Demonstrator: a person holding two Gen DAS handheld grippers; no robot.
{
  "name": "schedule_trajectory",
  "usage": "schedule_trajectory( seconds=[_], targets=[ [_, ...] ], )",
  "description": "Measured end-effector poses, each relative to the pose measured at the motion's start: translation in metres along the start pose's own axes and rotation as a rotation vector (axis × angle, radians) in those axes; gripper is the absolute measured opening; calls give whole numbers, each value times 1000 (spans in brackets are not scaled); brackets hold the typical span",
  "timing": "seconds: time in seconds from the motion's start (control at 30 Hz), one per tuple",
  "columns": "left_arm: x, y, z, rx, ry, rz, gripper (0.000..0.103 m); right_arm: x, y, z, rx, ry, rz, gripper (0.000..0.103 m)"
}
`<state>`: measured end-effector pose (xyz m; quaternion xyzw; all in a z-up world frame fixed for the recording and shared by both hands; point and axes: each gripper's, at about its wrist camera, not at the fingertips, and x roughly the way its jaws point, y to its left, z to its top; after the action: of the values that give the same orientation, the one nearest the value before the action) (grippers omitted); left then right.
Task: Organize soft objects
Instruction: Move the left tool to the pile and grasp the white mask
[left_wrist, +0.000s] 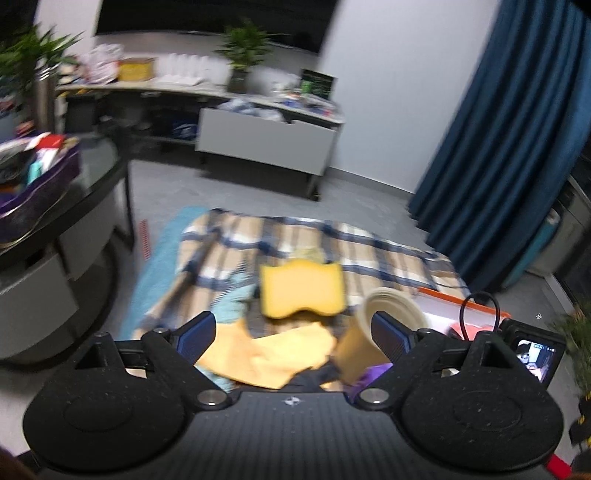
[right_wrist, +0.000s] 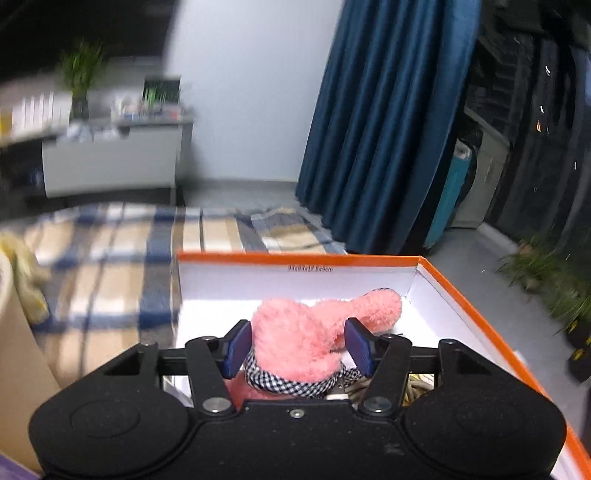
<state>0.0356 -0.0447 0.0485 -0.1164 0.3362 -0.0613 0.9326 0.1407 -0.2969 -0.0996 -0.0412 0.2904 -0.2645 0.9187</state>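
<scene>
My left gripper (left_wrist: 291, 328) hangs open above a heap of soft things on a plaid blanket (left_wrist: 369, 251). Nothing is between its pads. Below its fingers lies a yellow cloth (left_wrist: 273, 358), and a yellow sponge (left_wrist: 301, 291) is just beyond it. A light blue cloth (left_wrist: 229, 299) lies to the left. My right gripper (right_wrist: 299, 339) is over a white box with an orange rim (right_wrist: 295, 258). Both its pads touch the sides of a pink plush toy (right_wrist: 295, 325) with a checkered band. The box (left_wrist: 461, 295) also shows at the right in the left wrist view.
A tan paper cup (left_wrist: 369, 332) lies tipped by the left gripper's right finger, with something purple (left_wrist: 369, 376) under it. Cables (right_wrist: 417, 384) lie in the box. A dark round table (left_wrist: 55, 221) stands at the left, blue curtains (right_wrist: 388, 129) at the right, and a grey cabinet (left_wrist: 266, 144) behind.
</scene>
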Motion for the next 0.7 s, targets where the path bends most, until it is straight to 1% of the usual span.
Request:
schedule_trajectory(
  seconds=[0.03,0.13,0.17,0.23,0.27,0.33,0.37,0.5,0.6,0.7],
  targets=[
    [-1,5,-1,-12,-1,10,93,2,4,-1,-30,13,-8,56],
    [-6,16,-3,-46,0,34,93,4,13,-1,-71,14,-52,56],
    [-8,18,-3,-51,0,39,93,4,14,-1,-66,-2,-52,56],
    [-11,24,-4,-55,-2,46,94,3,16,0,-71,-40,-82,57],
    [-12,25,-5,-56,0,47,94,2,16,0,-84,-45,-92,57],
    [-11,31,-8,-65,6,50,94,6,17,1,-96,-25,-69,47],
    [-9,35,-10,-71,10,49,94,5,14,1,-78,-31,-61,44],
    [0,41,-18,-95,32,48,94,-1,-1,6,-10,-55,-28,44],
    [6,41,-21,-90,46,43,94,-11,-19,15,32,-81,30,43],
    [11,43,-24,-92,56,46,94,-36,-39,33,27,-182,15,43]
  ],
)
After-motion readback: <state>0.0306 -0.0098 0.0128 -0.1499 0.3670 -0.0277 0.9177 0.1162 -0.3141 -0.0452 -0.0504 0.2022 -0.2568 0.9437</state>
